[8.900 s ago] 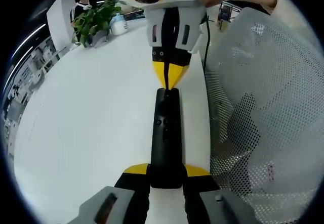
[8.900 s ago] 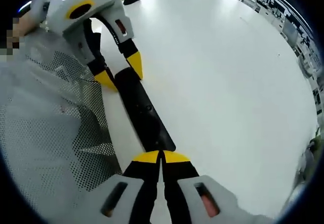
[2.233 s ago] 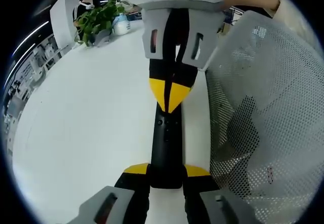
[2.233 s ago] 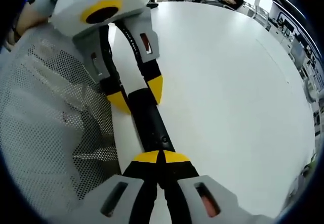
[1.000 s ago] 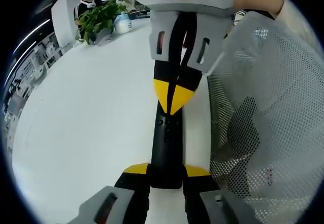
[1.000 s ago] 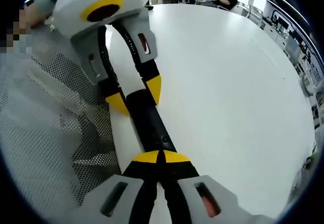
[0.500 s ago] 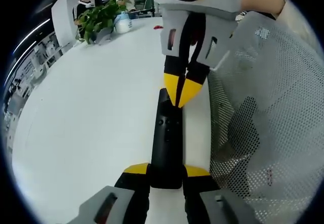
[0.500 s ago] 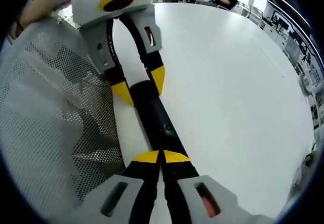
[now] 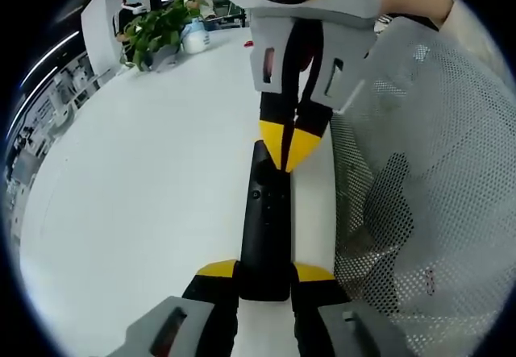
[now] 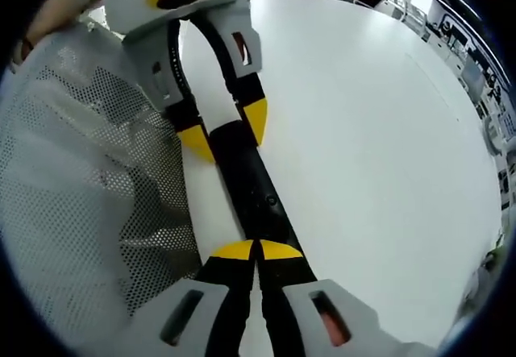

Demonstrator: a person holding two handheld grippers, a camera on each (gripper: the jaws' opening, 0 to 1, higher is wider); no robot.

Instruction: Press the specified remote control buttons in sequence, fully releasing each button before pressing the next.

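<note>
In the left gripper view, the left gripper (image 9: 264,270) clamps the near end of the black remote control (image 9: 265,220) between its yellow fingertips, while the right gripper (image 9: 289,146), jaws pressed together, touches the far end. In the right gripper view, the right gripper (image 10: 258,250) is clenched with its tips on the remote control (image 10: 251,186), whose far end sits gripped between the left gripper (image 10: 226,131) fingers on the white table (image 10: 379,131).

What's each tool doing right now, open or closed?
Left tool: closed on the remote.
Right tool: closed, tips together at the remote's far end.

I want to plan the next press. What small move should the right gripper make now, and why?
Probably lift a little off the remote, then go to the next button: the right gripper, shut, sits at the remote's far end, while the left gripper holds the near end.
</note>
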